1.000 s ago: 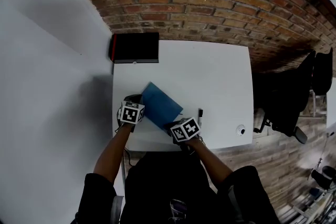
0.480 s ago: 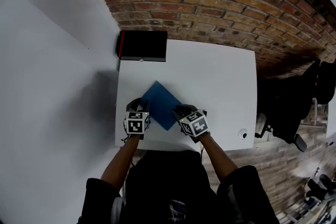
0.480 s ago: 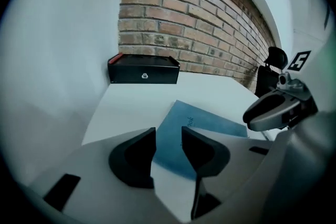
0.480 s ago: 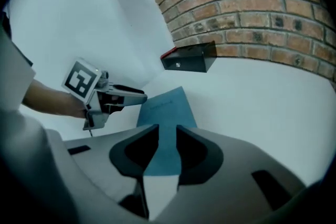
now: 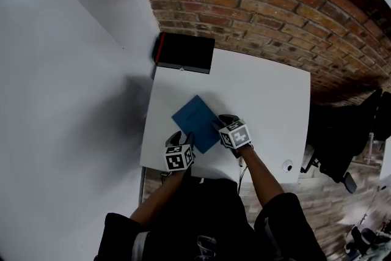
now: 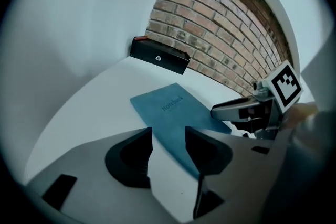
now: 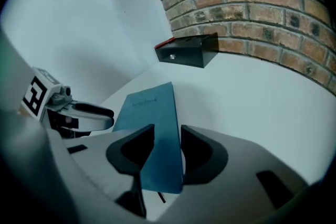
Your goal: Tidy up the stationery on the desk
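Observation:
A blue notebook (image 5: 197,122) lies flat on the white desk (image 5: 263,95), askew, toward the near left. My left gripper (image 5: 186,140) is at the notebook's near corner by the desk's front edge. Its jaws have just been opening and stand apart, with the notebook's edge (image 6: 178,113) and bare desk showing between them. My right gripper (image 5: 220,123) is over the notebook's right side. Its jaws have also just been opening, and the notebook (image 7: 149,113) lies between them and below, untouched by the pads. In the two gripper views the left gripper (image 6: 169,134) and right gripper (image 7: 167,131) are both open.
A black box with a red edge (image 5: 184,52) stands at the desk's far left corner against the brick wall (image 5: 275,3). A small round white object (image 5: 287,165) sits near the front right corner. A white wall runs along the left.
Both grippers have opened and let go of the notebook, which now lies flat. The left gripper has drawn back toward the desk's near edge, and the right one has shifted along the notebook's right side.

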### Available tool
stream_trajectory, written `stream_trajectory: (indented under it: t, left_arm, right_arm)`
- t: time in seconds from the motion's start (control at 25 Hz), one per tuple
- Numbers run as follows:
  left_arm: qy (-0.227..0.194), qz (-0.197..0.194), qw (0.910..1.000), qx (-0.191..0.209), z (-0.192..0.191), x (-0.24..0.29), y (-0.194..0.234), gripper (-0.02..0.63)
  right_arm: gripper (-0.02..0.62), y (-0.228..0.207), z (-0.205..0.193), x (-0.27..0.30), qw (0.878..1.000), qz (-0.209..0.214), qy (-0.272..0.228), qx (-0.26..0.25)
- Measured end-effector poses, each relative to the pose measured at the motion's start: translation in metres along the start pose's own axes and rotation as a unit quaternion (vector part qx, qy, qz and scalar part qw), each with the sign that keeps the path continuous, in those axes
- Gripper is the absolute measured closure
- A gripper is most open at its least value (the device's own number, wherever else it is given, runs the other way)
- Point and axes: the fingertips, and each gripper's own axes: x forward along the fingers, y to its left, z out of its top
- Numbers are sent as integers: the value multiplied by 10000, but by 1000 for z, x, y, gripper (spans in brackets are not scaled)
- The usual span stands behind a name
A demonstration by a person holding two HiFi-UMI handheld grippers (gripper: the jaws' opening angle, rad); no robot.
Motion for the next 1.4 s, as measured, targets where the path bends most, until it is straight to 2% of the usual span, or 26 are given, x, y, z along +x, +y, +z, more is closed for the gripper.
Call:
stream_trajectory:
  t: [0.28, 0.64, 0.76, 0.96, 1.16, 1.28, 1.4]
  left_arm:
    - [-3, -101, 9983, -572, -14, 10, -13, 419]
    - [129, 15, 9984, -557, -15, 10, -8, 420]
    - [134, 26, 9993, -357, -12, 11, -7, 420]
    - [34, 38, 9994, -352, -1, 11, 6, 421]
    - [100, -25, 9999, -20, 11, 15, 21, 423]
    - [224, -117, 9995, 204, 15, 17, 30, 468]
    - [291, -154, 9987, 384, 19, 18, 36, 480]
  right_arm:
    - [440, 1, -9, 12, 9998, 95, 140, 106]
    - [440, -1, -9, 12, 9994, 19, 84, 337]
    - [440, -1, -8, 12, 9992, -44, 77, 395]
    - [440, 9, -16, 12, 9984, -8, 165, 534]
    - [440, 27, -24, 13, 9972, 5, 325, 673]
    - [440, 34, -29, 13, 9958, -66, 337, 846]
    - [440, 43, -34, 12, 9932, 1, 300, 1126]
